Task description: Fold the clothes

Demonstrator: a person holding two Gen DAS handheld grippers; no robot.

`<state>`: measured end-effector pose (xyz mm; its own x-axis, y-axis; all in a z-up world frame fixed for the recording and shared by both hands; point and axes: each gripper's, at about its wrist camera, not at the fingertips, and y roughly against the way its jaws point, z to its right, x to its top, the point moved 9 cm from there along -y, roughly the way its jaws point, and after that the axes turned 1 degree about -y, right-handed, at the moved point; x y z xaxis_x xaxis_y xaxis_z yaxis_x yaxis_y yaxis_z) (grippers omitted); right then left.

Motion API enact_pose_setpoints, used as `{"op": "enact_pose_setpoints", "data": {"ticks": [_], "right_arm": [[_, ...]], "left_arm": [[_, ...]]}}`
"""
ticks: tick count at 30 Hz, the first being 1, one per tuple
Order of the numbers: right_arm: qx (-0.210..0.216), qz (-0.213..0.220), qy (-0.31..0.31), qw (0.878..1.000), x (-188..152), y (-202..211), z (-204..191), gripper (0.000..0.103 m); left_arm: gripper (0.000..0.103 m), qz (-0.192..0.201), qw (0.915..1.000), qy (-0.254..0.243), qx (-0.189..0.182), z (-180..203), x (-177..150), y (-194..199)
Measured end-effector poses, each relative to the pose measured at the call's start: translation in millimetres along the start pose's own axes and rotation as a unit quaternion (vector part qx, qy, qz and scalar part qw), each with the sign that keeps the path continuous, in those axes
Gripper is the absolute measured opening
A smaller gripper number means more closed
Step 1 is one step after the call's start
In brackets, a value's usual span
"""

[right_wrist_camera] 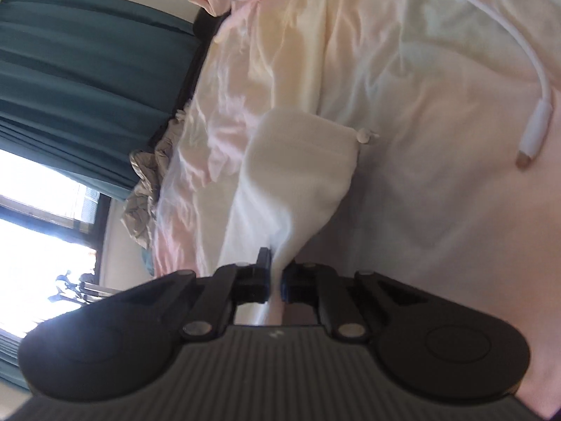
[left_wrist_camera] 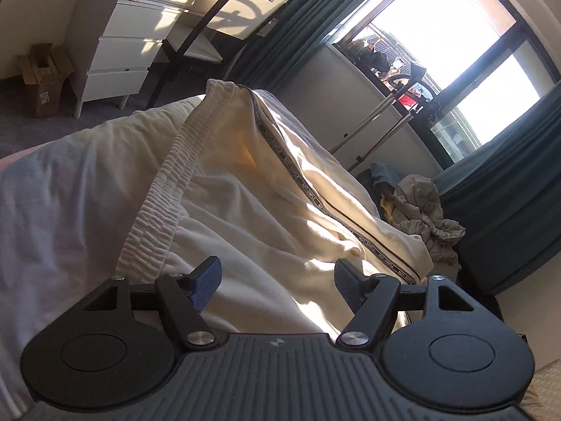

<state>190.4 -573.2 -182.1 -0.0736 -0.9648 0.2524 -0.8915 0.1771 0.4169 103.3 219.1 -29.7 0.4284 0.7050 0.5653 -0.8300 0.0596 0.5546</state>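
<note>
While the right tongs (right_wrist_camera: 276,279) are pinching cream fabric, the left tongs (left_wrist_camera: 277,286) are hovering open over the garment.

Detail: L fingers are spreading wide apart w/ nothing between them, sitting just above the cream trousers (left_wrist_camera: 245,189), which are lying bunched on the bed (left_wrist_camera: 70,189); elastic waistband (left_wrist_camera: 168,189) is running up the left, a printed side stripe (left_wrist_camera: 315,200) diagonally on the right. R fingers are closing on a fold of the cream cloth (right_wrist_camera: 298,175), which is rising from the pink-white bedsheet (right_wrist_camera: 438,210). A white charging cable (right_wrist_camera: 536,119) is lying on the sheet nearby, apart from the cloth. Teal curtains (right_wrist_camera: 87,70) & a grey clothes heap (left_wrist_camera: 424,210) are sitting beyond the bed edge.
</note>
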Motion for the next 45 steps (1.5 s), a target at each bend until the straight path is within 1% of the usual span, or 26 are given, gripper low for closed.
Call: {"op": "enact_pose_setpoints", "data": {"ticks": [2, 4, 6, 8, 10, 13, 15, 16, 18, 19, 21, 22, 23, 24, 26, 27, 29, 31, 33, 37, 38, 39, 40, 42, 43, 45], "right_arm": [[0.027, 0.034, 0.057, 0.997, 11, 14, -29, 0.006], [0.029, 0.053, 0.097, 0.993, 14, 20, -43, 0.006], [0.018, 0.051, 0.097, 0.994, 13, 18, -40, 0.006], [0.001, 0.04, 0.082, 0.996, 13, 13, -26, 0.006], [-0.01, 0.028, 0.064, 0.998, 13, 13, -8, 0.007], [-0.019, 0.018, 0.044, 0.999, 13, 6, 5, 0.007], [-0.023, 0.017, 0.045, 0.999, 13, 2, 7, 0.008], [-0.027, 0.017, 0.05, 0.998, 12, 1, 7, 0.01], [-0.034, 0.016, 0.061, 0.997, 11, -2, 7, 0.012], [-0.038, 0.016, 0.066, 0.997, 11, -4, 8, 0.013], [-0.043, 0.016, 0.067, 0.997, 12, -6, 12, 0.015], [-0.046, 0.018, 0.064, 0.997, 13, -7, 16, 0.024], [-0.049, 0.023, 0.06, 0.997, 15, -7, 19, 0.029], [-0.051, 0.028, 0.055, 0.997, 17, -8, 23, 0.037], [-0.049, 0.034, 0.044, 0.997, 20, -8, 29, 0.039], [-0.044, 0.032, 0.035, 0.998, 21, -9, 32, 0.036], [-0.034, 0.033, 0.025, 0.999, 23, -8, 34, 0.02], [-0.028, 0.039, 0.028, 0.998, 26, -5, 28, 0.009], [-0.005, 0.055, 0.052, 0.997, 30, 5, 9, 0.007], [0.047, 0.094, 0.117, 0.988, 34, 32, -35, 0.006], [0.044, 0.096, 0.111, 0.988, 34, 37, -36, 0.006], [0.034, 0.094, 0.095, 0.99, 34, 42, -31, 0.006], [0.011, 0.087, 0.07, 0.994, 33, 45, -19, 0.006], [-0.051, 0.058, 0.009, 0.997, 27, 44, 18, 0.007], [-0.083, 0.043, -0.021, 0.995, 23, 43, 36, 0.007], [-0.124, 0.014, -0.057, 0.991, 15, 41, 63, 0.007]], "left_arm": [[0.074, -0.006, 0.9995, 0.027, 0.011, -16, 3, 3], [0.074, -0.017, 0.9982, 0.053, 0.022, -28, 3, 2], [0.075, -0.039, 0.9951, 0.087, 0.027, -40, -3, -4], [0.075, -0.06, 0.9902, 0.122, 0.031, -51, -10, -13], [0.075, -0.085, 0.9842, 0.151, 0.037, -58, -19, -29], [0.075, -0.113, 0.9755, 0.184, 0.043, -66, -29, -52], [0.074, -0.121, 0.9685, 0.209, 0.059, -75, -34, -67], [0.074, -0.122, 0.9656, 0.22, 0.066, -79, -34, -73], [0.073, -0.12, 0.9626, 0.229, 0.08, -84, -35, -83], [0.073, -0.113, 0.9634, 0.228, 0.085, -85, -33, -85], [0.068, -0.088, 0.9667, 0.218, 0.101, -84, -26, -84], [0.064, -0.08, 0.9684, 0.212, 0.104, -83, -24, -83], [0.052, -0.073, 0.9697, 0.208, 0.105, -82, -22, -82], [0.046, -0.066, 0.9711, 0.204, 0.104, -82, -20, -80], [0.025, -0.057, 0.9745, 0.194, 0.097, -80, -15, -73], [0.021, -0.051, 0.9762, 0.19, 0.092, -80, -12, -69], [0.011, -0.033, 0.9796, 0.184, 0.075, -77, -3, -58], [0.007, -0.013, 0.9832, 0.174, 0.056, -72, 12, -46], [0.006, 0.007, 0.9862, 0.161, 0.035, -67, 28, -30], [0.006, 0.03, 0.9854, 0.168, -0.001, -70, 55, 2], [0.006, 0.031, 0.9853, 0.168, -0.005, -74, 58, 8], [0.006, 0.031, 0.9852, 0.168, -0.008, -77, 60, 12], [0.006, 0.025, 0.985, 0.17, -0.011, -81, 59, 12], [0.006, 0.012, 0.9852, 0.171, -0.009, -87, 57, 7], [0.006, 0.006, 0.9858, 0.168, -0.002, -91, 56, 1], [0.006, -0.011, 0.9856, 0.169, 0.009, -101, 49, -8]]}}
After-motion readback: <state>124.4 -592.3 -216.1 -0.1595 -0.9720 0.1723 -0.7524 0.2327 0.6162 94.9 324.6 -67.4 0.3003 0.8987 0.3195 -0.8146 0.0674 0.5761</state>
